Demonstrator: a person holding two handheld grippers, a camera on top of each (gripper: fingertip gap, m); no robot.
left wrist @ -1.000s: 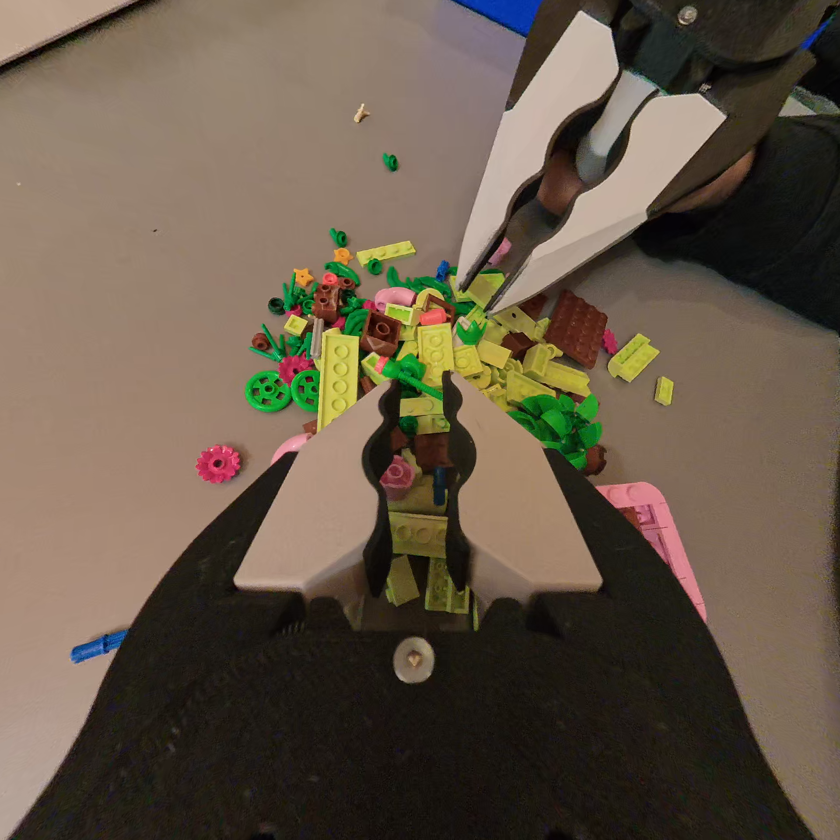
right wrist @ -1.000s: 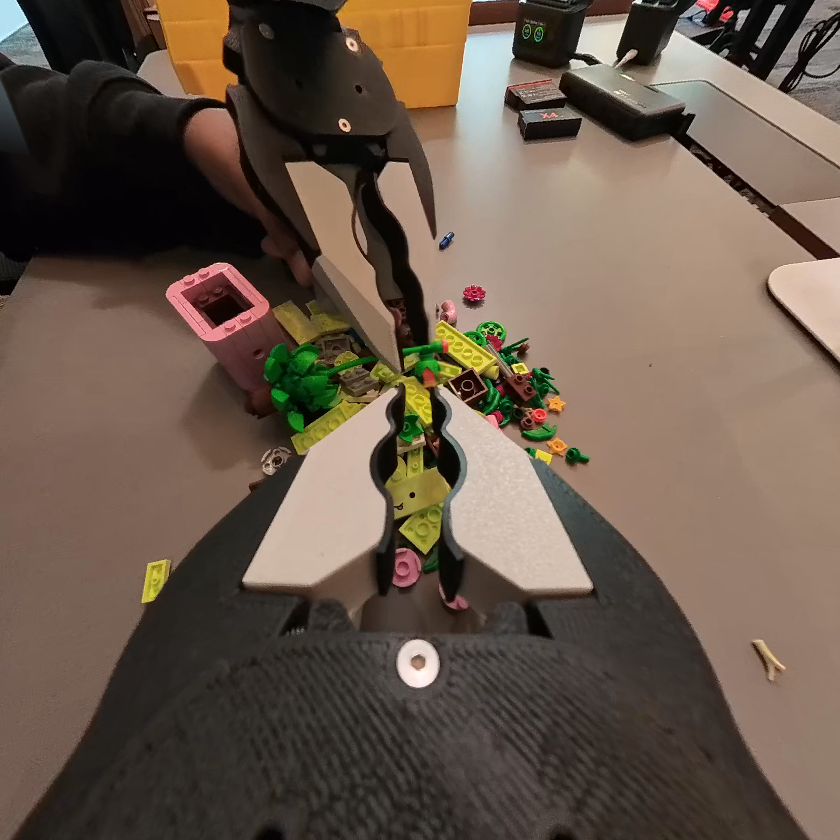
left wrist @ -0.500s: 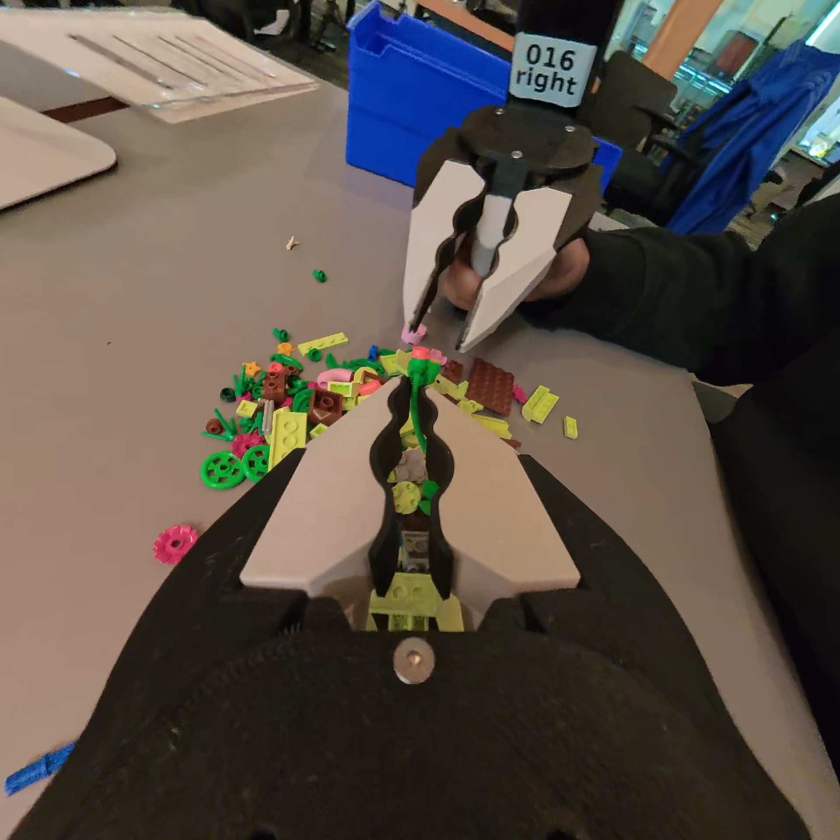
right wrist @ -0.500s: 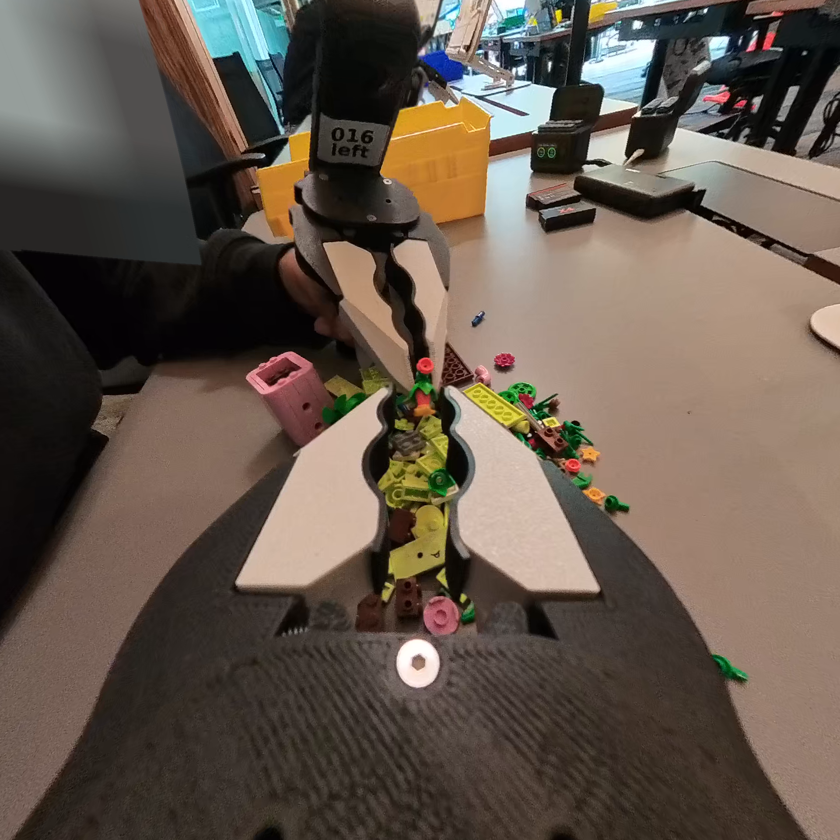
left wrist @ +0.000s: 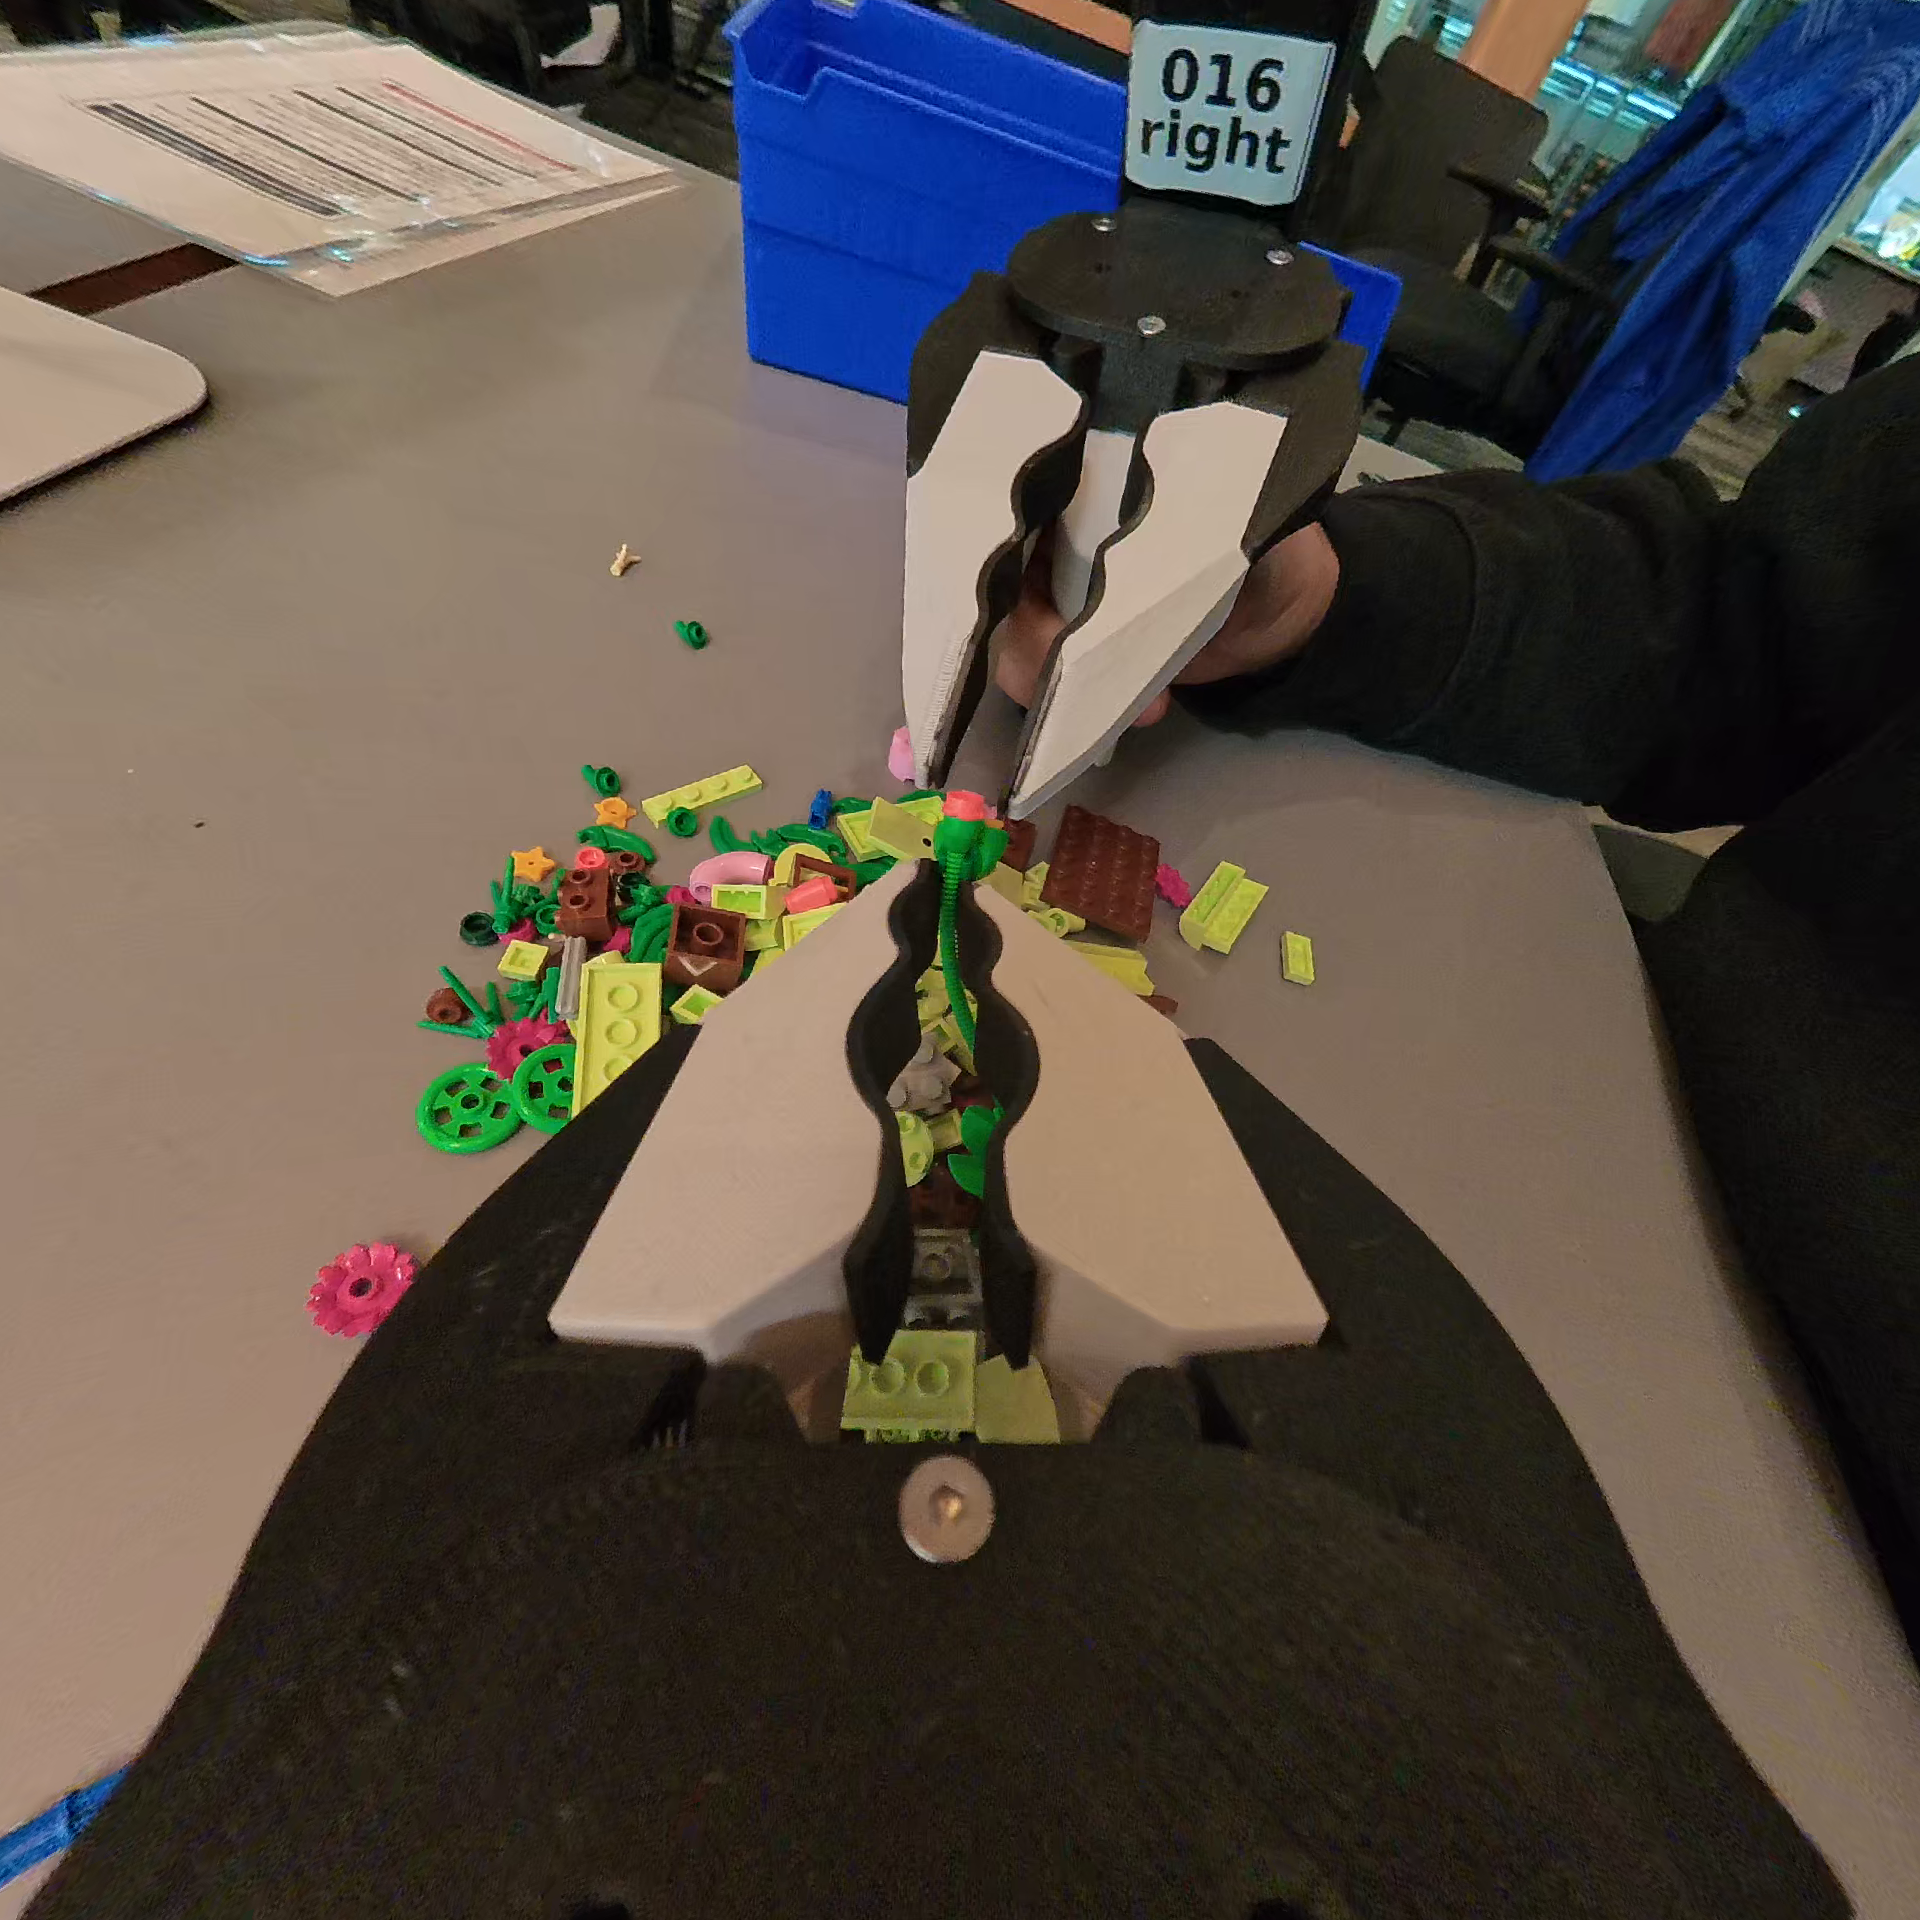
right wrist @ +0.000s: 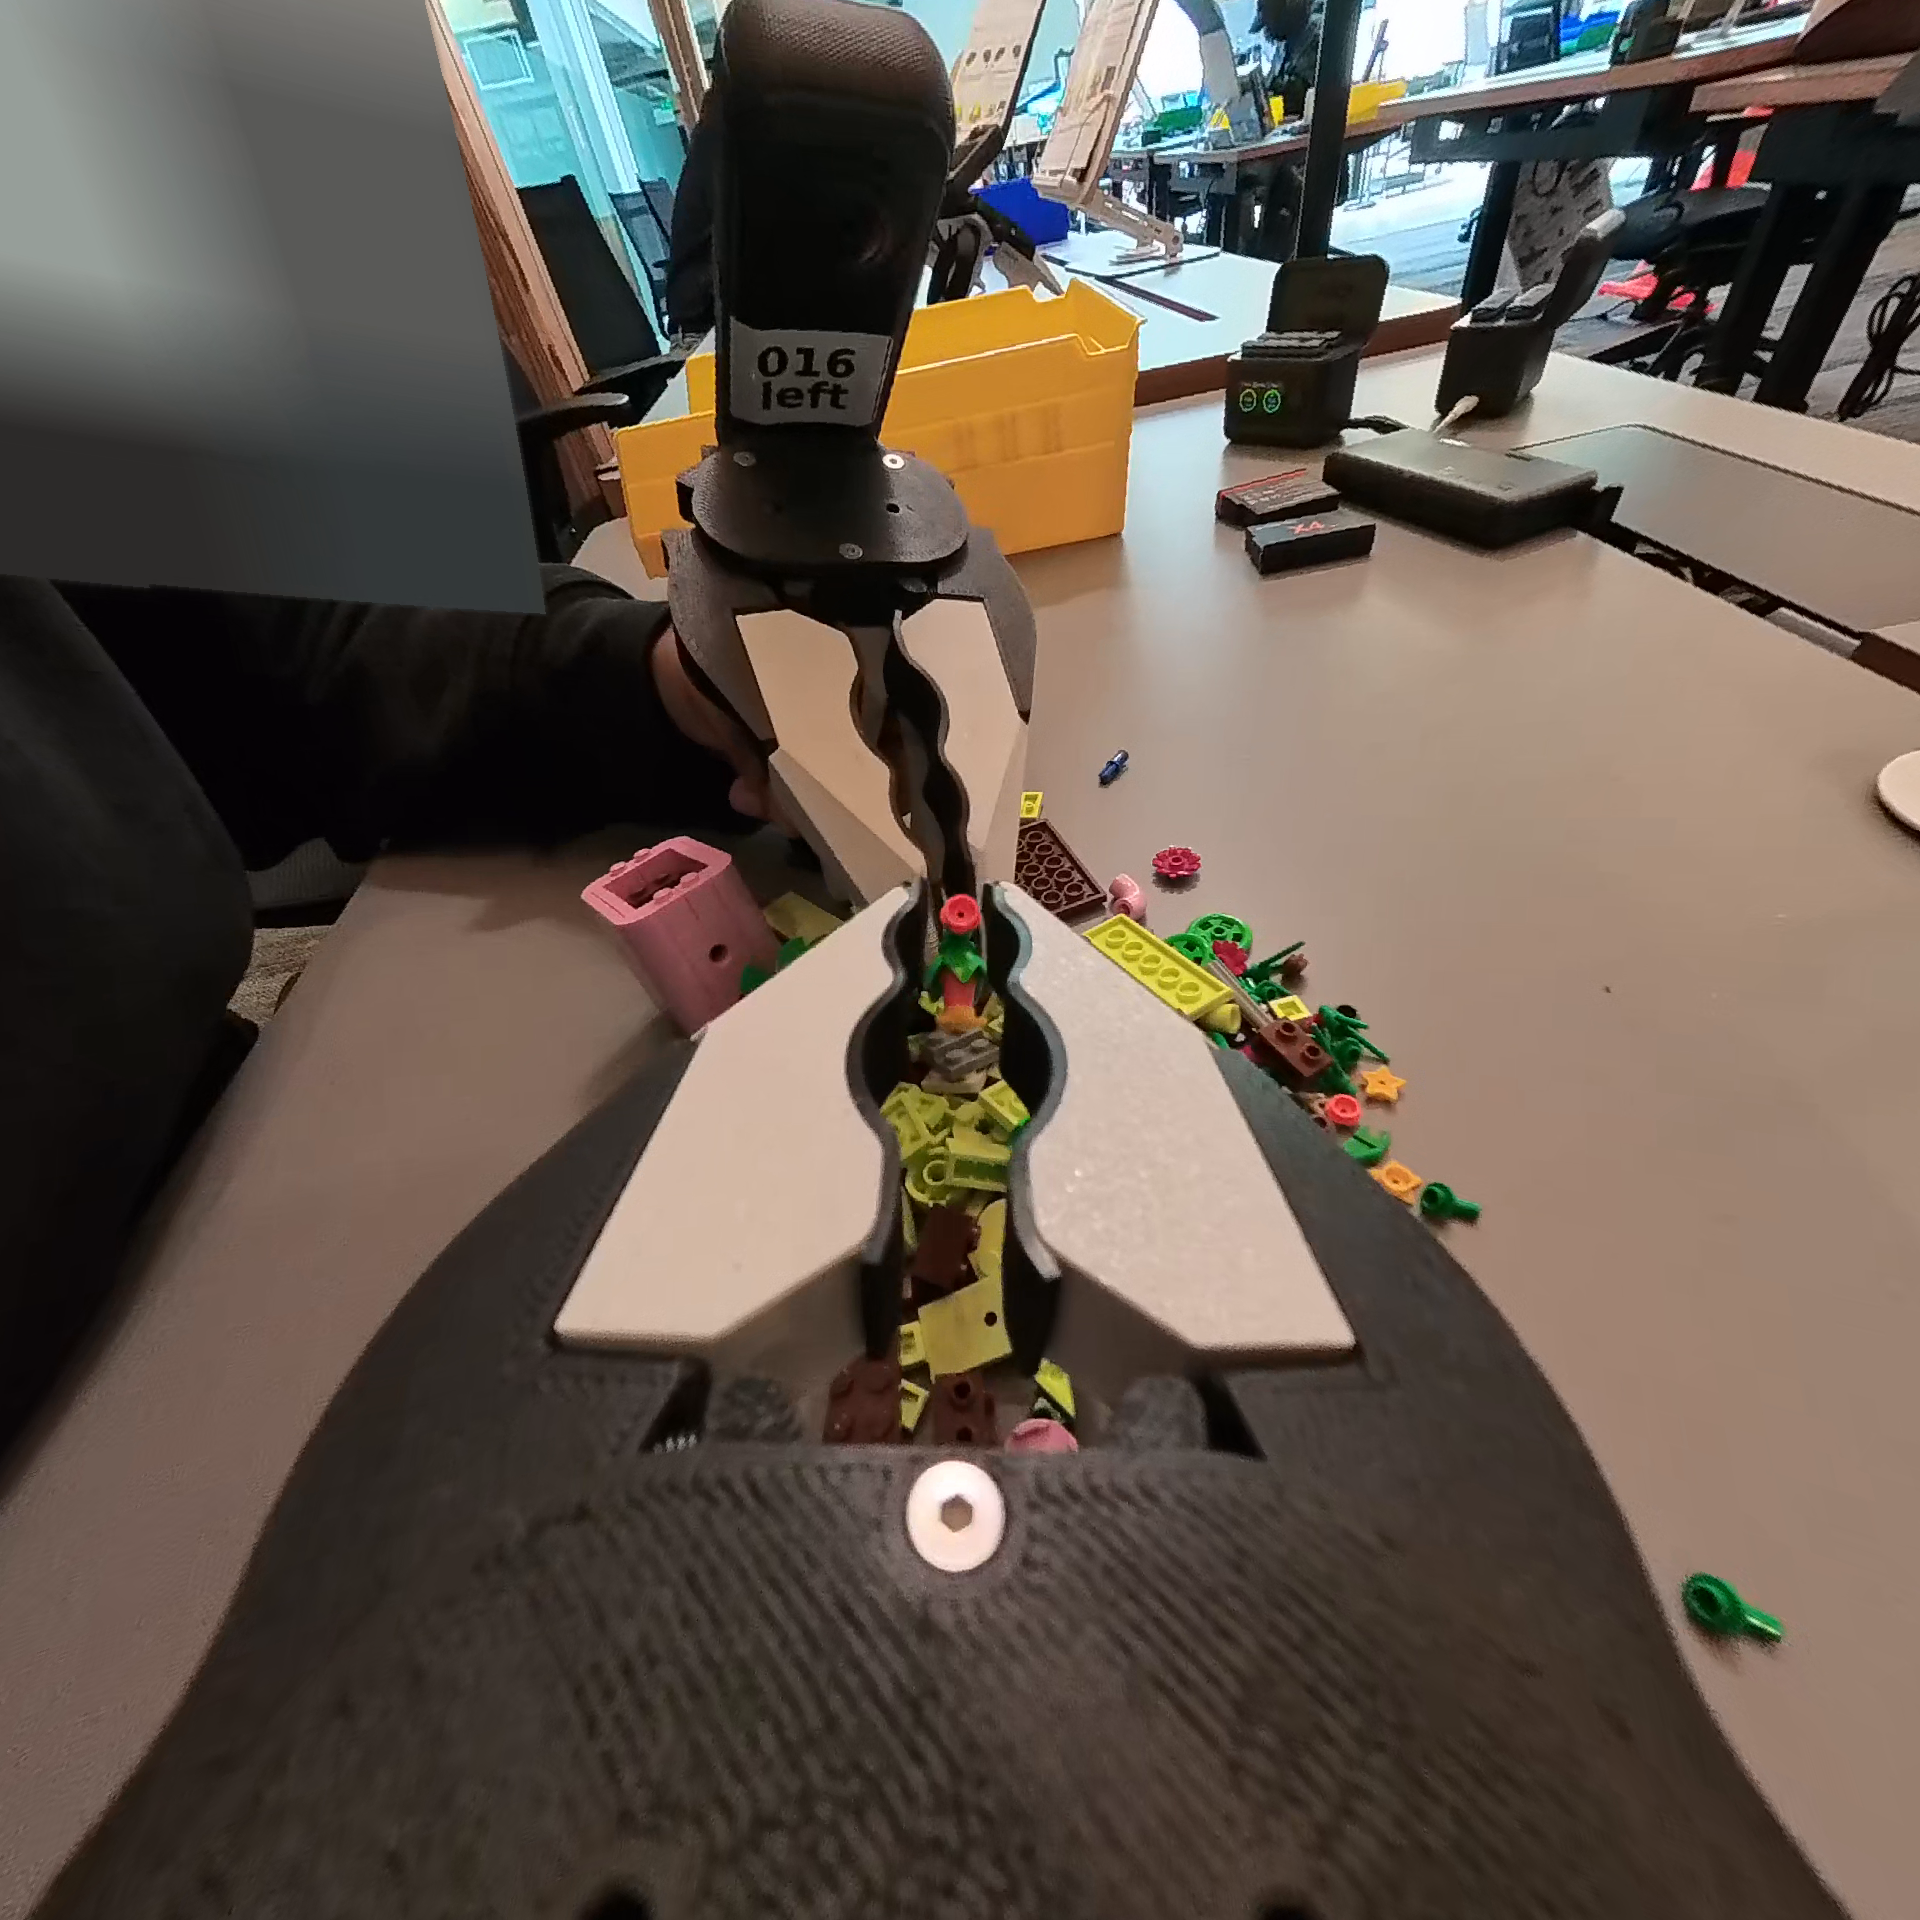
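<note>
While your left tongs (left wrist: 948, 868) are pinched together on the green flower stem (left wrist: 954, 935), the contact sits only at the very tips, so I judge it a slight hold. Squeeze evenly and avoid twisting, because a thin stem like this could pivot or slip out sideways.

The stem runs up between the jaws, and its red bud (left wrist: 964, 805) stands just past the tips, lifted above the pile of small bricks (left wrist: 727, 935) on the desk (left wrist: 312, 623).

Your right tongs (left wrist: 977, 790) meet it from the far side. Their jaws stand a little apart, one on each side of the bud. In the right wrist view the bud looks narrower than the gap, so they appear to grip nothing. Line the two tools up nose to nose, since any sideways offset would lever the stem against your left grip.

Your left hand (right wrist: 707, 727) tips its tool steeply down over the pile, just beside the pink hollow block (right wrist: 681, 925). Your right hand (left wrist: 1226, 623) comes in from the right in a dark sleeve, its tool slanted down and towards you.

A brown plate (left wrist: 1101, 868) lies near the right tips. The blue bin (left wrist: 883, 208) stands well behind.
</note>
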